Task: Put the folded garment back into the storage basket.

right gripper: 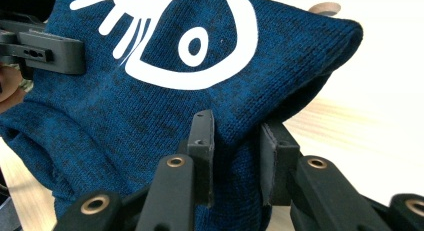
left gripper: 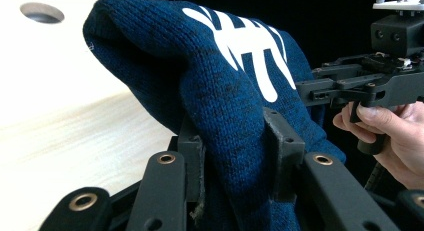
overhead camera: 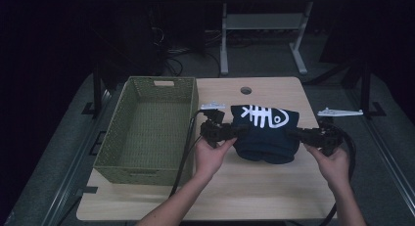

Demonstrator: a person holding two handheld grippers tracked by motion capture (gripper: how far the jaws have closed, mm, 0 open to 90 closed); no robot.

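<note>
Dark blue knit sweater (overhead camera: 266, 133) with a white fish-skeleton print sat bunched at mid-table, just right of the green woven basket (overhead camera: 151, 128). Left gripper (overhead camera: 230, 131) had hold of the sweater's left edge; in the left gripper view its jaws were closed down on a thick fold of the knit (left gripper: 235, 121). Right gripper (overhead camera: 299, 134) was on the sweater's right edge; in the right gripper view its jaws pinched a fold (right gripper: 235, 126) below the printed fish head. Each gripper was held in one hand: left hand (overhead camera: 213, 155), right hand (overhead camera: 333, 162). Sweater looked lifted between the two grippers, though its bottom possibly still touched the table (overhead camera: 244, 187); the dim high view made that hard to call. Round hole in the tabletop (overhead camera: 246, 90) lay beyond the sweater.
</note>
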